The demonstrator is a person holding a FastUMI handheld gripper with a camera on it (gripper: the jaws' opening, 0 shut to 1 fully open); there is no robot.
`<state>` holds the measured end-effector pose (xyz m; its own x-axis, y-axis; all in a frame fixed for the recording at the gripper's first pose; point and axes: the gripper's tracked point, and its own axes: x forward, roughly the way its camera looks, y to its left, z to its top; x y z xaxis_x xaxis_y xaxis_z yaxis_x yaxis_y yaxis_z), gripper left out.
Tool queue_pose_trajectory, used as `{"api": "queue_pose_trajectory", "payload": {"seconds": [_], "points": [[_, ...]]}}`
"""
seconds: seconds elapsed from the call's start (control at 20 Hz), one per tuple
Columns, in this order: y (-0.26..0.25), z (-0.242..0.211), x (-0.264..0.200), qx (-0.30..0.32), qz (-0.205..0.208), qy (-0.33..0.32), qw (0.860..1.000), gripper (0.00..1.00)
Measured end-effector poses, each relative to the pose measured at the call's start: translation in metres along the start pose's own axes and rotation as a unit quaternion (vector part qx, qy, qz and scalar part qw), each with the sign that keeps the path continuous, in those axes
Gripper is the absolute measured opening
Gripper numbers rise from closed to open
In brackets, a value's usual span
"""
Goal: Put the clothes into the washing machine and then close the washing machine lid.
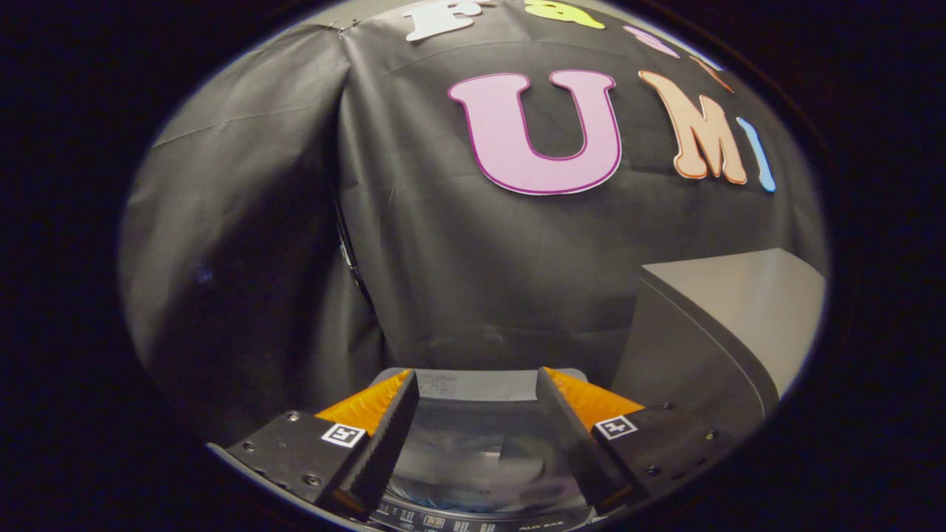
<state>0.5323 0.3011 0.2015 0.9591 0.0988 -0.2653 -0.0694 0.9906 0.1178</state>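
In the gripper view, the gripper (pixel 477 421) hangs with its two fingers spread wide apart and nothing held between them. Directly below and between the fingers lies the washing machine (pixel 473 458), seen from above. Its glossy transparent lid (pixel 473 451) shows in the gap between the fingers, lying flat over the tub, with reflections on its surface; whether it is fully latched cannot be told. A pale strip at the machine's rear edge (pixel 473 384) runs crosswise just beyond the fingertips, next to the black cloth wall (pixel 458 281). The control panel (pixel 443 523), with small buttons and markings, sits at the near side, under the base of the fingers. So the machine's front-to-back line runs along the fingers, from the panel near the gripper to the rear edge by the wall. Clothes cannot be made out through the lid. Right of the machine stands a grey box-like cabinet (pixel 724 310), its top higher than the washer.
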Motion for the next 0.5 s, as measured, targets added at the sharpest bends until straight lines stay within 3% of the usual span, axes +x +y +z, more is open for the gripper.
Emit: {"api": "queue_pose_trajectory", "payload": {"seconds": [0.5], "points": [[-0.019, 0.059, -0.086, -0.013, 0.008, -0.100, 0.995, 0.97]]}}
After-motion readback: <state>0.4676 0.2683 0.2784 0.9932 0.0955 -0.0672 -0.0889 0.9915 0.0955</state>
